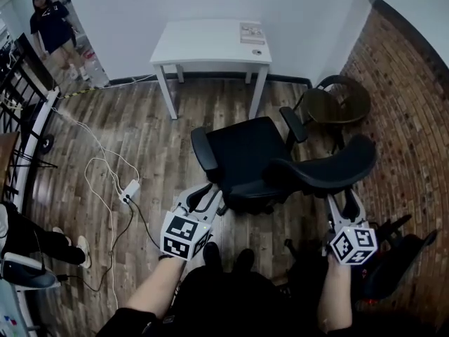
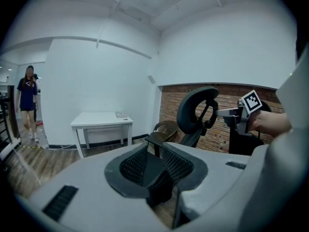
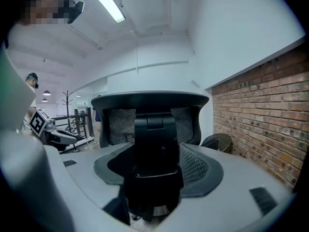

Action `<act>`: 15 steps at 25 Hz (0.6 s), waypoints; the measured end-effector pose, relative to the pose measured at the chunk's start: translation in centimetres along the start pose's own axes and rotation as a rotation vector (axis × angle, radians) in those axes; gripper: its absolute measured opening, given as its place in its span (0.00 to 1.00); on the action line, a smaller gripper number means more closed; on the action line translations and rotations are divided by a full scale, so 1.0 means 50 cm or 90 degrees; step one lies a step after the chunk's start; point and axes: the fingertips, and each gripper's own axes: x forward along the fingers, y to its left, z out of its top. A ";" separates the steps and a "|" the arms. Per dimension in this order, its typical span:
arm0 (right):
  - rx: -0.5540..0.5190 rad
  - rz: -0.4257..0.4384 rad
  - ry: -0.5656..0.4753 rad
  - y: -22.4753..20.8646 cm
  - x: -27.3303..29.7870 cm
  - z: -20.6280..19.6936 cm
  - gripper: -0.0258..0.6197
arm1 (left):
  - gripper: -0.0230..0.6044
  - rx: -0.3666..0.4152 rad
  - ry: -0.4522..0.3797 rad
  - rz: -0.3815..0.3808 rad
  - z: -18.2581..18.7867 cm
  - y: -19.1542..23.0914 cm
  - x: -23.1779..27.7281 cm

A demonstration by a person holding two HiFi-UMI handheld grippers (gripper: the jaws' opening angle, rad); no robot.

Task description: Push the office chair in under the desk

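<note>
Well, the office chair stands mid-room, well apart from the desk. My right gripper gapes wide round the backrest spine; my left gripper is narrowly open by an armrest (perhaps touching). An uneven shove could swivel it off course.

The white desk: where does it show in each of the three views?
Head view: white desk at top centre, beyond the office chair.
Left gripper view: left of centre, in the background.
Right gripper view: not in it.
Shared landmark: the brick wall, on the right in every view.
</note>
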 end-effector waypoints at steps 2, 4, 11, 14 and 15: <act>-0.005 0.020 -0.004 0.004 0.011 0.003 0.44 | 0.19 -0.003 0.007 -0.014 -0.006 -0.029 0.017; -0.013 0.032 -0.007 0.008 0.018 0.007 0.44 | 0.21 -0.011 0.013 -0.021 -0.015 -0.051 0.035; -0.023 0.059 -0.020 -0.003 0.028 0.016 0.47 | 0.25 0.043 0.037 0.003 -0.023 -0.095 0.080; -0.025 0.068 -0.023 -0.021 0.031 0.019 0.47 | 0.26 0.056 0.046 0.003 -0.023 -0.116 0.093; -0.025 0.073 -0.023 -0.030 0.033 0.019 0.47 | 0.26 0.055 0.046 0.002 -0.022 -0.123 0.098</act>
